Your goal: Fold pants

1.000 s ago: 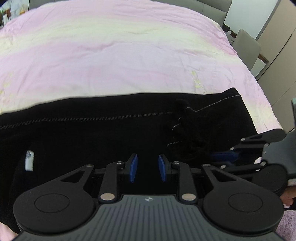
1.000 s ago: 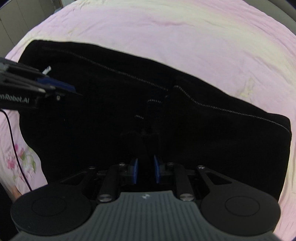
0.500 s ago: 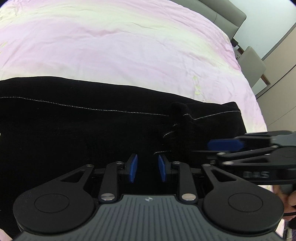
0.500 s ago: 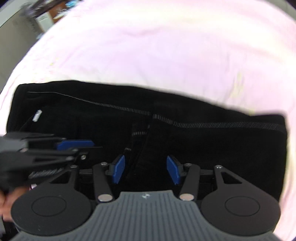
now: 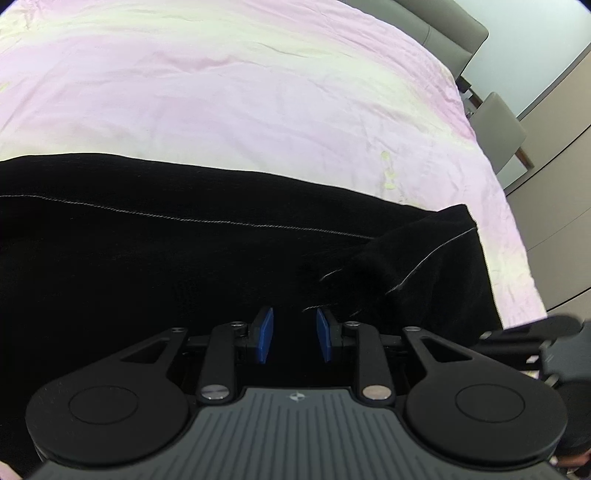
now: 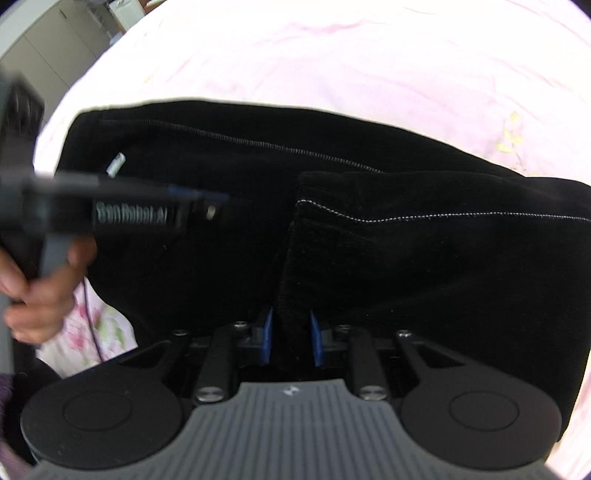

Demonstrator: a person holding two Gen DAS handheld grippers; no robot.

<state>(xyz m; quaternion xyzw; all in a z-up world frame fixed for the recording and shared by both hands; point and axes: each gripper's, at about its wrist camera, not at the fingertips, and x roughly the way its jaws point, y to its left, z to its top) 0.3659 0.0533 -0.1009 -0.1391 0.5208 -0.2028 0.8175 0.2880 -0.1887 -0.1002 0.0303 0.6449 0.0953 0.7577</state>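
Black pants (image 5: 184, 277) lie across the pink bed cover (image 5: 258, 92), with a raised fold at their right end. My left gripper (image 5: 294, 338) hovers low over them, its blue pads apart and nothing seen pinched. In the right wrist view the pants (image 6: 406, 258) show a doubled layer with white stitching. My right gripper (image 6: 290, 338) is closing its jaws, and that layer's folded edge sits pressed between its pads. The left gripper (image 6: 207, 195), blurred and held by a hand (image 6: 40, 291), crosses above the pants' left part near a white tag (image 6: 116, 164).
The bed cover (image 6: 332, 55) stretches far beyond the pants. A grey headboard (image 5: 450, 33), a chair (image 5: 498, 125) and a wardrobe (image 5: 554, 184) stand past the bed's right side. A thin cable (image 6: 90, 325) hangs under the hand.
The right jaws opened wide, then closed on the folded edge of the pants. The left gripper sank a little toward the cloth, its pads unchanged.
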